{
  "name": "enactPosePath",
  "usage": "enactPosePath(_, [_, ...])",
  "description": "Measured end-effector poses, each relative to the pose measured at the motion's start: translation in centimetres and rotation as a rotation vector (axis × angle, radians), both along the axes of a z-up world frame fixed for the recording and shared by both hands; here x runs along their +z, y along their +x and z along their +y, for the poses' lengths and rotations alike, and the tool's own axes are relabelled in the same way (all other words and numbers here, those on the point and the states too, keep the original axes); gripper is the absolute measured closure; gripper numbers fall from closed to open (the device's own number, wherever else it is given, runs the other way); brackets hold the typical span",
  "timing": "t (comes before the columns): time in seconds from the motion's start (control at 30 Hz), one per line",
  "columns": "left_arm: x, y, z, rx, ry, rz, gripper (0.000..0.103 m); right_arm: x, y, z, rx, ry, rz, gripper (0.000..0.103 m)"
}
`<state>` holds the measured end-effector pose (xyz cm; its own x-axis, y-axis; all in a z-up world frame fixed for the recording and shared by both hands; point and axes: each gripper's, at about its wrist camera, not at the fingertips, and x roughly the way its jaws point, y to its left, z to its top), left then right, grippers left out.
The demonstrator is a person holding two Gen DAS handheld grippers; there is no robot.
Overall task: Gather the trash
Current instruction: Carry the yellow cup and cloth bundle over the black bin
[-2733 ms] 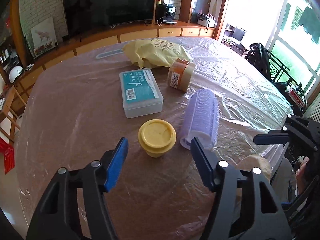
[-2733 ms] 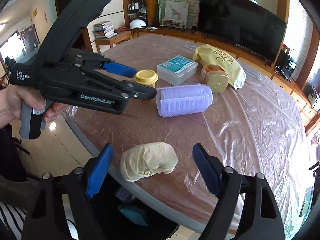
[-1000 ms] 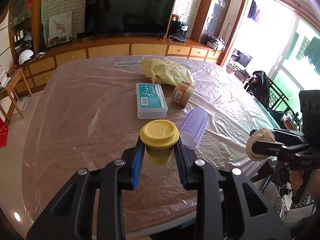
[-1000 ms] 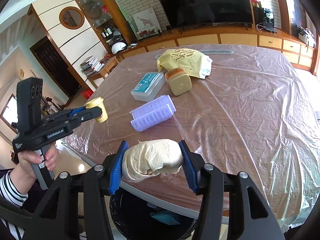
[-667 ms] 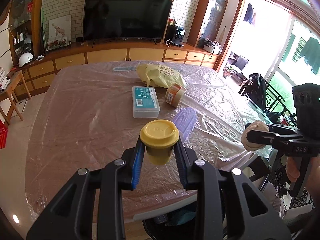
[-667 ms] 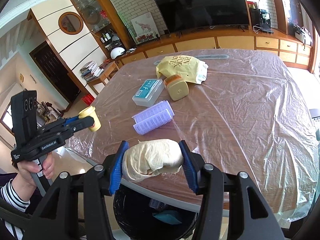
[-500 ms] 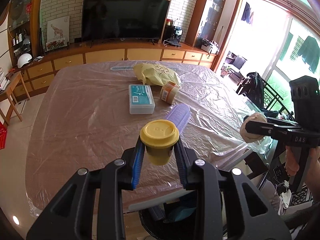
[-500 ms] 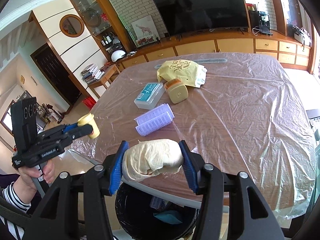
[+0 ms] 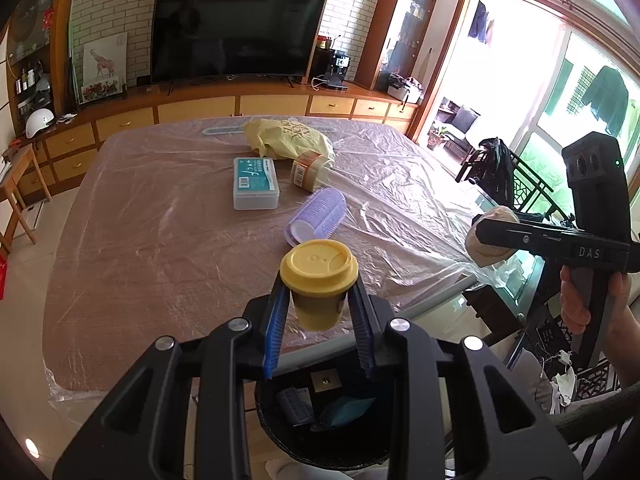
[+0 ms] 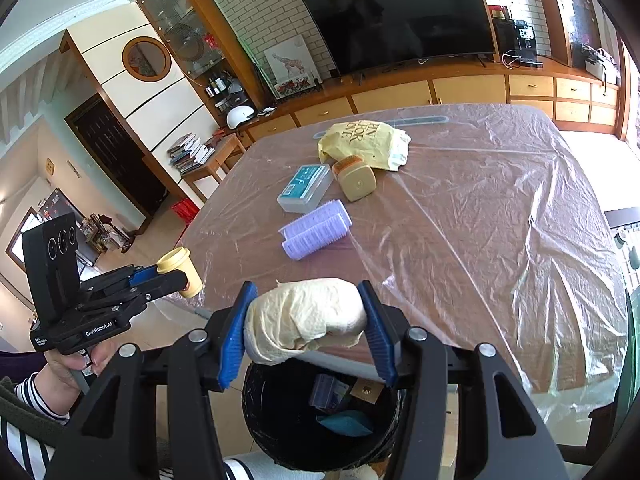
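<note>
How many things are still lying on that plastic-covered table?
4: a yellow printed bag at the far end, a beige jar on its side touching it, a clear box with a teal label, and a lilac bristly roller nearest.

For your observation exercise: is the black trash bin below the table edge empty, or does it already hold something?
Not empty. The black trash bin already holds a teal item, a bluish packet and a small brown card.

Upright yellow lidded cup [image 9: 318,288] and crumpled cream paper wad [image 10: 305,319], both above black bin [image 10: 260,420].
</note>
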<state>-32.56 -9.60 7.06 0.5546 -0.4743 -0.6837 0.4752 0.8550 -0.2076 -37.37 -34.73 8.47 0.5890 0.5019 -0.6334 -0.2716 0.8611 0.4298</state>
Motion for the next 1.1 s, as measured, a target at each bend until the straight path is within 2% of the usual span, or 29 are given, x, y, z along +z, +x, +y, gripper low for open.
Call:
enactPosePath(0.6, [-0.6, -3.9, -1.9, -0.059, 0.022, 0.014, 0.071, -2.1, -3.6, 0.8, 0.055, -0.004, 0.059, 0.052])
enactPosePath(1.1, [-3.0, -6.0, -2.9, -0.091, 0.077, 0.063, 0.071, -4.9, -5.5, 2.5, 0.111, -0.053, 0.12, 0.052])
